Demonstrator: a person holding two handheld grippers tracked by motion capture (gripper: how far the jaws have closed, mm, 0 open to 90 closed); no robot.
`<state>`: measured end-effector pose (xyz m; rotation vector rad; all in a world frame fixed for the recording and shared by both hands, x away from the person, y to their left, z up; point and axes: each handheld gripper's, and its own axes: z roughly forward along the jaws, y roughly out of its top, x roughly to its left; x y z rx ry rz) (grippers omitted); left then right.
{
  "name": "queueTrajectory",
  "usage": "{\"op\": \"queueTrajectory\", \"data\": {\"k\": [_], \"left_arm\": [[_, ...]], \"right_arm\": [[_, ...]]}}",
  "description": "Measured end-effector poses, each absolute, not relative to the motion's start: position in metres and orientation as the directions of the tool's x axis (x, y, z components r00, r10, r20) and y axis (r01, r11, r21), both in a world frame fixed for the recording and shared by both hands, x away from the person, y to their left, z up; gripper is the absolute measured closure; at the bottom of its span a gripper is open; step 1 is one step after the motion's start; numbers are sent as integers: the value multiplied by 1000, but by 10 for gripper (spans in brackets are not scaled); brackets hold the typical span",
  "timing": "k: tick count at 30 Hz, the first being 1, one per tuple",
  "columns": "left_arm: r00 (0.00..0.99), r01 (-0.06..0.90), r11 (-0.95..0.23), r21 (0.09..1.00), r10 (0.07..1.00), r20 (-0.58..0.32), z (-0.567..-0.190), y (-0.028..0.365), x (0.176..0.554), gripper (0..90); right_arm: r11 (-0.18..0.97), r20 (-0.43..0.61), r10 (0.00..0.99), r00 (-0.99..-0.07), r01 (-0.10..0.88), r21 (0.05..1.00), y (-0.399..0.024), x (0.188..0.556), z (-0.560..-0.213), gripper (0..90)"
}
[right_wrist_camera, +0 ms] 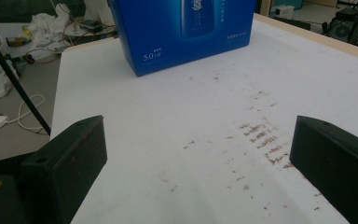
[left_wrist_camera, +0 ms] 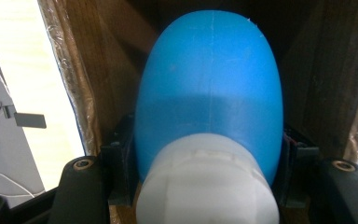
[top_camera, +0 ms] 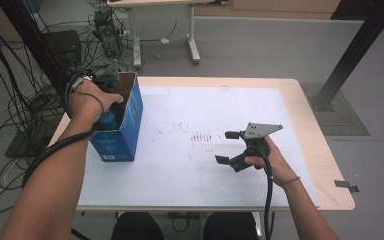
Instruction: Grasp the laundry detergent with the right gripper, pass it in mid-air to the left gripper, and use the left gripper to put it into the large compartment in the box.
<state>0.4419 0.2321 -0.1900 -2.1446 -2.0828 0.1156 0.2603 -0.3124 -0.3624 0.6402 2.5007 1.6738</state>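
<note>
Blue bottle (left_wrist_camera: 209, 84) inside box (top_camera: 122, 130) — left gripper (left_wrist_camera: 209, 172) clamped, base hidden.

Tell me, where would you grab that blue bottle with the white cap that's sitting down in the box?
By the shoulder just above the white cap, coming straight down through the open top of the blue box. The blue bottle lies deep between the cardboard walls, so its sides cannot be reached. The left tool already has a jaw on each side there, which looks like a sound hold.

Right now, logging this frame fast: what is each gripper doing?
Left gripper: closed on the blue bottle inside the blue box.
Right gripper: open, empty.
</note>
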Motion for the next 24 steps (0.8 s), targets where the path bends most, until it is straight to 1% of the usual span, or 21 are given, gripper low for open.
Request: {"op": "queueTrajectory", "data": {"k": [24], "left_arm": [[28, 987, -20, -160, 999, 44, -190, 234, 442, 378]], "right_arm": [[321, 182, 367, -912, 308, 896, -312, 263, -364, 38]]}}
